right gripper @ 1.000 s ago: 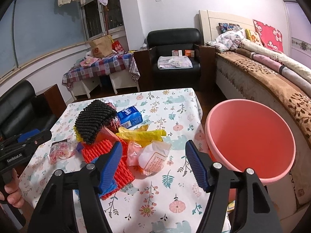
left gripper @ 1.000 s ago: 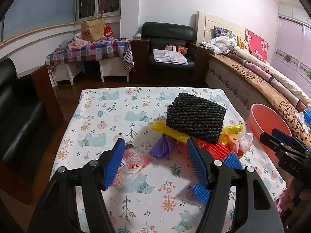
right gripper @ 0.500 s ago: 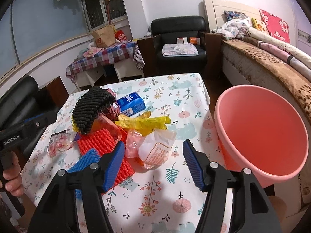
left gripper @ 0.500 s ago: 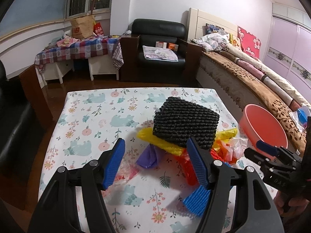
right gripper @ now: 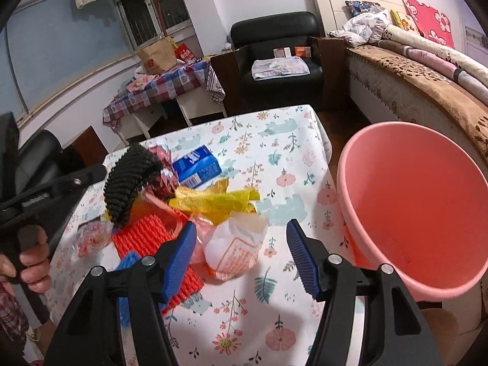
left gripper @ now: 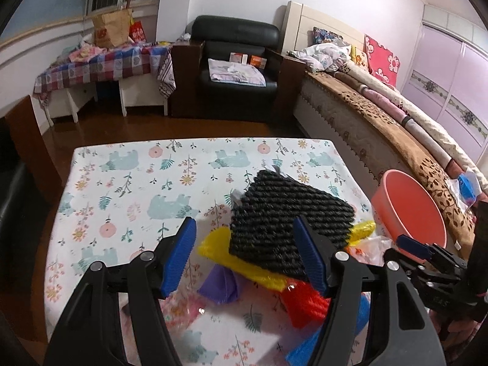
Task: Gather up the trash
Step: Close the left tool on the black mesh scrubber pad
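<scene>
Floral cloth covers the surface (right gripper: 274, 329), where the trash lies heaped: a black mat (left gripper: 286, 216) on yellow bags (left gripper: 219, 247), red mesh (right gripper: 143, 238), a blue box (right gripper: 196, 167) and a pale wrapper (right gripper: 235, 247). A pink basin (right gripper: 427, 213) waits empty at the right edge of the right view. Since a second ago both claws have closed in on the pile. The left claw (left gripper: 247, 256), released and empty, now frames the mat's near corner in the lower centre of its view. The right claw (right gripper: 241, 256) has just narrowed a little yet is still unclenched, its pads on either side of the wrapper without touching it. I judge nothing is collected yet; the wrapper looks set to be the first pick.
</scene>
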Tool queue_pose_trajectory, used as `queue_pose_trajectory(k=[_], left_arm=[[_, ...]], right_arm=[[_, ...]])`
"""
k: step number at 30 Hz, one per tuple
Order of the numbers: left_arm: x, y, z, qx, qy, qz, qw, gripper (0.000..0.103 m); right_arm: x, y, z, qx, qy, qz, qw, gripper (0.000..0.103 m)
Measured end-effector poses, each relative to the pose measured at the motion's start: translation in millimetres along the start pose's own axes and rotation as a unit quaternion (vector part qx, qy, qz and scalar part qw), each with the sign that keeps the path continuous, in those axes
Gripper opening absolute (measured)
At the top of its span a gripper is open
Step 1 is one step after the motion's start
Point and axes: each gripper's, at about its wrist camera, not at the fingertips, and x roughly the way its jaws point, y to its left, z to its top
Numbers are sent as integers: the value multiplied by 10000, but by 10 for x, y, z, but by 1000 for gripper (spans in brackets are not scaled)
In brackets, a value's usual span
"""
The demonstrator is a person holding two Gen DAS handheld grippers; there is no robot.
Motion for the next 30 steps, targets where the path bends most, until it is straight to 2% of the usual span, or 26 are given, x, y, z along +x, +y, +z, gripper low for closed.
queue_pose_trajectory(k=[9, 12, 15, 17, 19, 20, 24, 30], left_arm=[[269, 44, 7, -99, 299, -520, 9982, 66], [300, 11, -8, 51, 359, -695, 9969, 48], [328, -1, -30, 48, 442, -788, 9959, 40], [328, -6, -39, 60, 444, -793, 9958, 31], [321, -10, -42, 42, 465, -823, 9955, 15], [307, -9, -46, 27, 459, -833, 9955, 10], [203, -16, -43, 35, 330, -842, 9959, 4], [-27, -57, -21, 129, 58, -733, 9972, 4]], right_arm=[[100, -22, 50, 3, 45, 11, 10000, 61], [154, -43, 47, 26, 96, 8, 9999, 61], [186, -53, 37, 51, 129, 30, 9999, 61], [190, -56, 36, 50, 136, 27, 9999, 61], [188, -56, 35, 59, 131, 40, 9999, 61], [184, -55, 35, 58, 122, 46, 9999, 61], [152, -47, 34, 41, 52, 73, 10000, 61], [86, -43, 37, 20, -26, 111, 9999, 61]])
